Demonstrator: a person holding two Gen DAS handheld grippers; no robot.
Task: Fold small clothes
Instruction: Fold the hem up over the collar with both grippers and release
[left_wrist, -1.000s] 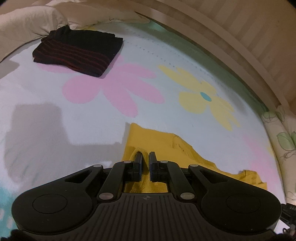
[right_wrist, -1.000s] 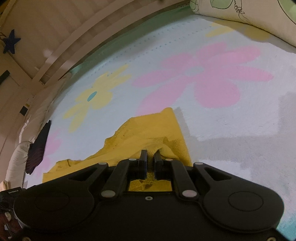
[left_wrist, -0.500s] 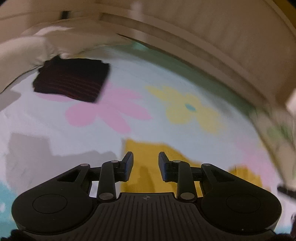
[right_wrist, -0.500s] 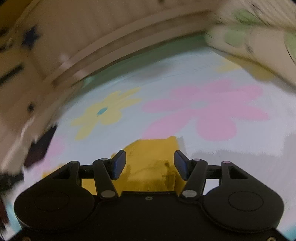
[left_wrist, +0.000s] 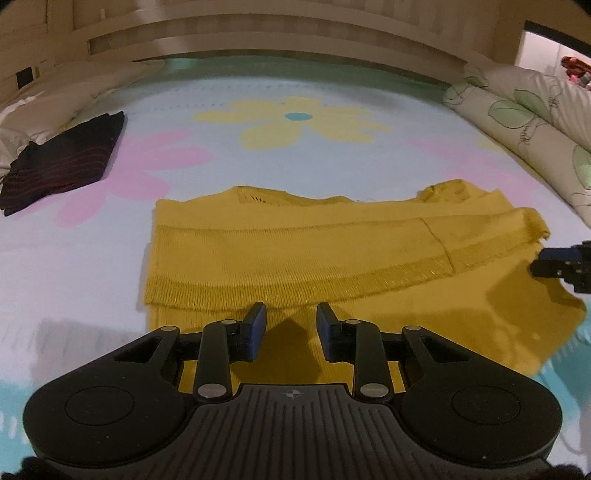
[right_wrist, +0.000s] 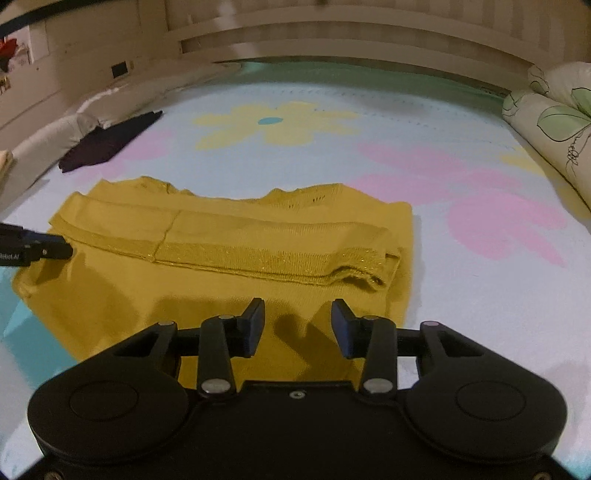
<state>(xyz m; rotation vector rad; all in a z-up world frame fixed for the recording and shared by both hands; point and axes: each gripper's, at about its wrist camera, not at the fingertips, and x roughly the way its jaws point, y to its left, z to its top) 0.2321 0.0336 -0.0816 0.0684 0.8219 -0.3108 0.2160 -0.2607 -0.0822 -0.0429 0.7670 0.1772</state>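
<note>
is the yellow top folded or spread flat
Folded once: the yellow top lies doubled, its ribbed hem laid across the middle over a lower layer.

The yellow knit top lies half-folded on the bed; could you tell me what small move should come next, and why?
Probably bring the left gripper to the yellow top's left edge, ready to fold it across. Both grippers are empty, and the top lies as a wide band.

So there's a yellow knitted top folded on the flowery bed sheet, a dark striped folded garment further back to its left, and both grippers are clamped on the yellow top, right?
Not quite: neither gripper is clamped. The left wrist view shows the left gripper open above the yellow knitted top, nothing pinched; the right wrist view shows the right gripper open too, its jaws closing with no cloth between them. The dark striped folded garment and flowery bed sheet are as you said.
</note>
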